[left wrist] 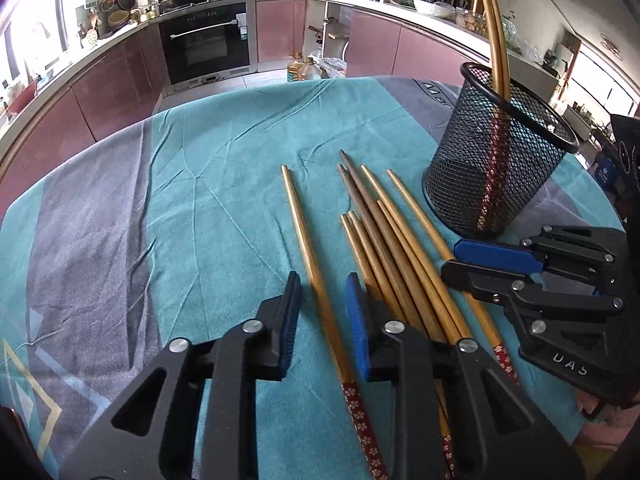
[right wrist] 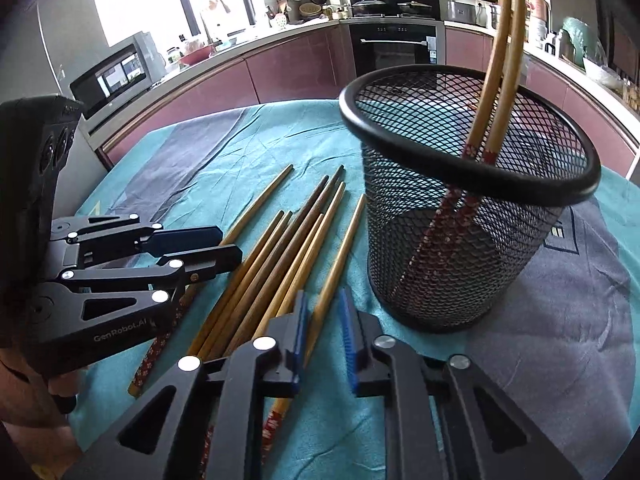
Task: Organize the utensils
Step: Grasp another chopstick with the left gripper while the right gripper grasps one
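Several wooden chopsticks (left wrist: 384, 232) with red flowered handles lie side by side on the teal cloth. A black mesh cup (left wrist: 492, 168) stands upright to their right, with two chopsticks (left wrist: 494, 32) leaning inside it. My left gripper (left wrist: 324, 304) is open and straddles the leftmost chopstick (left wrist: 300, 216), cloth showing on both sides of it. My right gripper (right wrist: 324, 320) straddles the rightmost chopstick (right wrist: 344, 240) beside the cup (right wrist: 460, 240); its pads stand very near the stick with slivers of gap. Both sticks lie flat on the cloth.
The round table wears a teal and grey cloth (left wrist: 200, 200), bare to the left of the chopsticks. A hand (right wrist: 24, 380) holds the left gripper (right wrist: 228, 246). Kitchen cabinets and an oven (left wrist: 204, 40) stand beyond the table's far edge.
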`<state>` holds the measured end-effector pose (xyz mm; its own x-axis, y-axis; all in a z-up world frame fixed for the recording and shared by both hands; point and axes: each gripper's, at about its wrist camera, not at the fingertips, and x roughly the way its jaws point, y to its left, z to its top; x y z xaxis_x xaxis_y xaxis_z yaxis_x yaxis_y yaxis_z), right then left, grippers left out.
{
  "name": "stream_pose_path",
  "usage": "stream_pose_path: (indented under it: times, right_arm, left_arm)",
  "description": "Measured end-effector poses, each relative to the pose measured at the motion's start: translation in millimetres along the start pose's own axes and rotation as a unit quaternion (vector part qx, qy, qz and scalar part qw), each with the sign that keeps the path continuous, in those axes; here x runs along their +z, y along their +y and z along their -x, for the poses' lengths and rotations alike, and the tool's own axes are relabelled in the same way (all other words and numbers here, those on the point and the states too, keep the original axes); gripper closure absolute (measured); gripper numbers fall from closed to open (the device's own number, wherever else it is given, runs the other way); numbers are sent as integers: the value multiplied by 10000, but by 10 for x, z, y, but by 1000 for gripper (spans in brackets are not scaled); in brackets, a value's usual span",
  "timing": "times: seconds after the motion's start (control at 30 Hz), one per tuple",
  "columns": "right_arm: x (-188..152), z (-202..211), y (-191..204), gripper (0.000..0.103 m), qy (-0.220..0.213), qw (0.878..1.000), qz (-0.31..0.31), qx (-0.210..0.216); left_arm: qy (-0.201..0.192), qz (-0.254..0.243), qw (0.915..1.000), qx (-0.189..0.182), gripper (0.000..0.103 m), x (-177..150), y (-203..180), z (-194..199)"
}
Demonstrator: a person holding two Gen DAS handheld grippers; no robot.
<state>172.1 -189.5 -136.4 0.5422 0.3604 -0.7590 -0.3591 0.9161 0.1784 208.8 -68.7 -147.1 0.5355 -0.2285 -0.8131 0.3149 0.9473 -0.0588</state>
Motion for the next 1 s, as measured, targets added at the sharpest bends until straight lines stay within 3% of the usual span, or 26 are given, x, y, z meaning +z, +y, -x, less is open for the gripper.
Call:
stream_pose_path:
  times: [0.17, 0.57, 1.0]
  right_arm:
    - [-25, 25, -86, 97, -29, 9995, -255, 160]
    - [-61, 320, -95, 97, -311, 9977, -207, 561]
    - [-9, 857, -71, 97, -911, 9920, 25, 877]
  left_arm:
    - [-46, 347, 9993, -115, 95, -8, 94, 25]
    - [-296, 510, 9972, -470, 95, -190, 151, 340]
    - [-867, 429, 9869, -1288, 95, -116, 59, 967]
